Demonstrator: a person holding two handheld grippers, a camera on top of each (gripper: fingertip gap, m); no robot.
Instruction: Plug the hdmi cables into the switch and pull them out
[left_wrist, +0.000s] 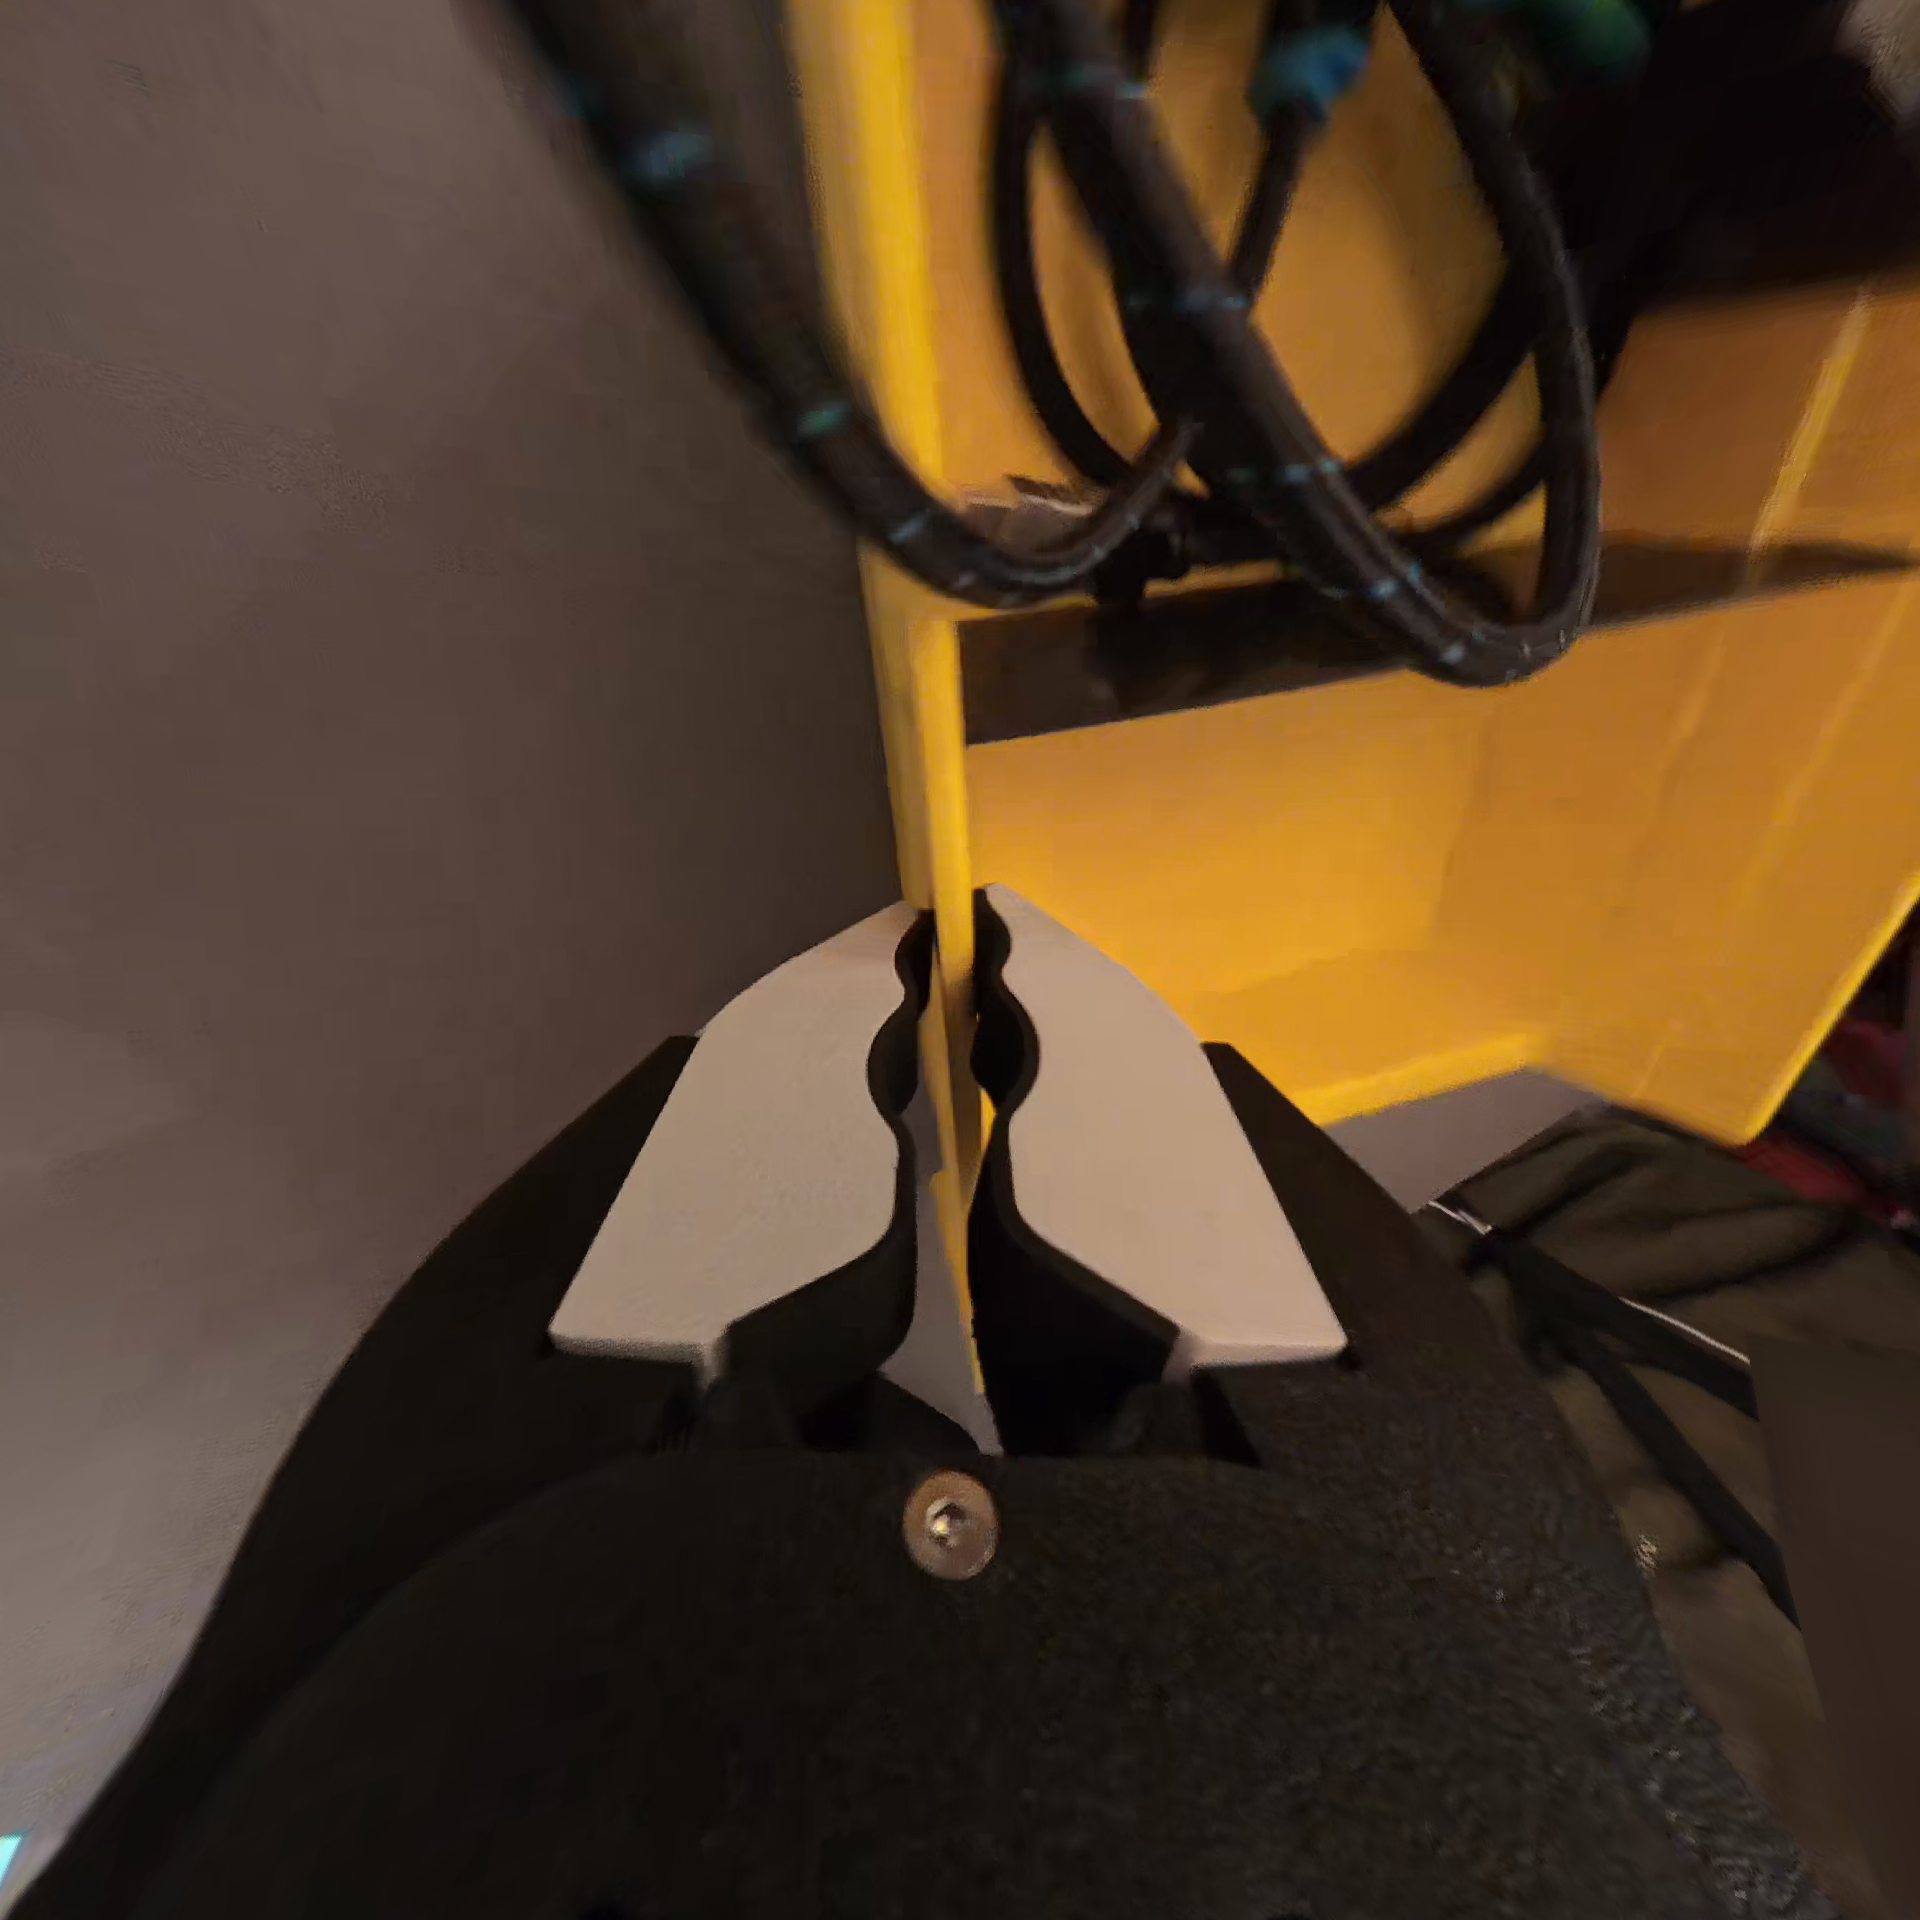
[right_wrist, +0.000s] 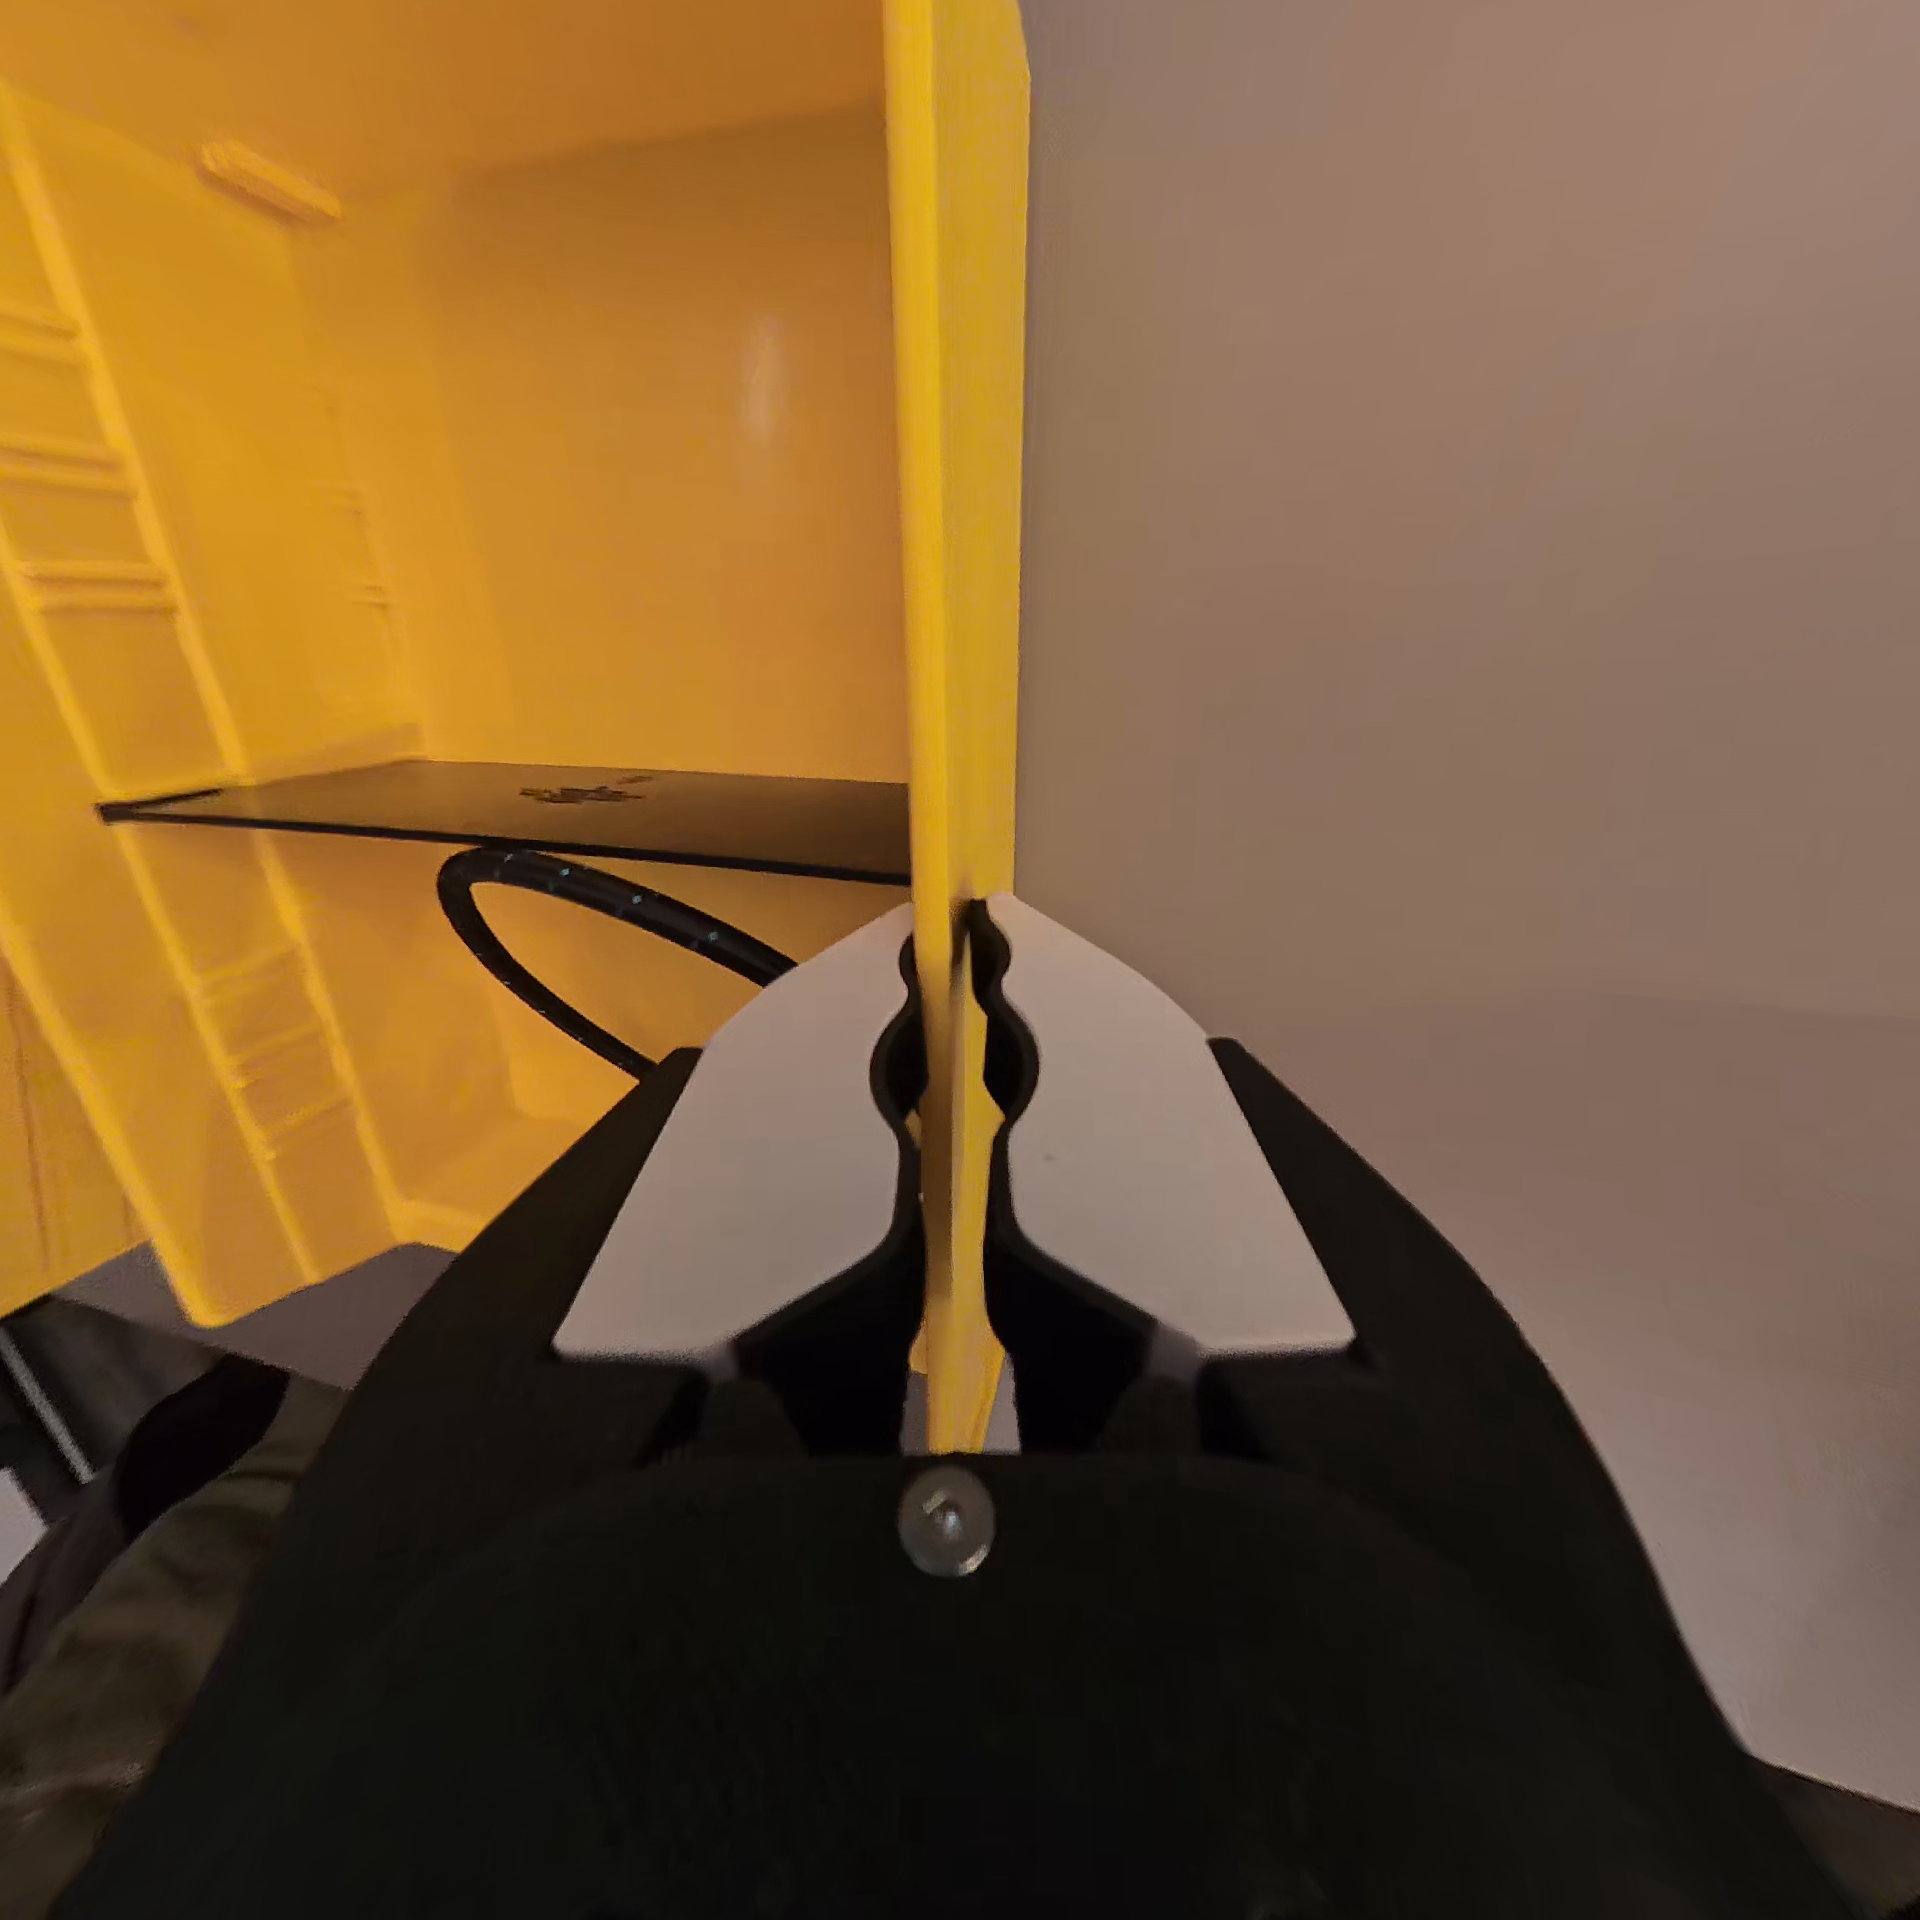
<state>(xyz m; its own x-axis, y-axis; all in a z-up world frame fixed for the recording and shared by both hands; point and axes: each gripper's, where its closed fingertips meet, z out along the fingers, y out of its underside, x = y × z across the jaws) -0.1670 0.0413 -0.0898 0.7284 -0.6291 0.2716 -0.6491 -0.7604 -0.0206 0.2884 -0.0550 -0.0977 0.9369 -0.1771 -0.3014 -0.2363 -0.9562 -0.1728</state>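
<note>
Grippers: left gripper and right gripper each clamp a wall edge of the yellow bin. Cables lie bundled at 12 o'clock in the left view; switch not visible. Plugging appears not yet begun.

Right gripper clamped on the edge of a yellow bin wall. Inside, a black shelf sits above a looping black cable.
</note>
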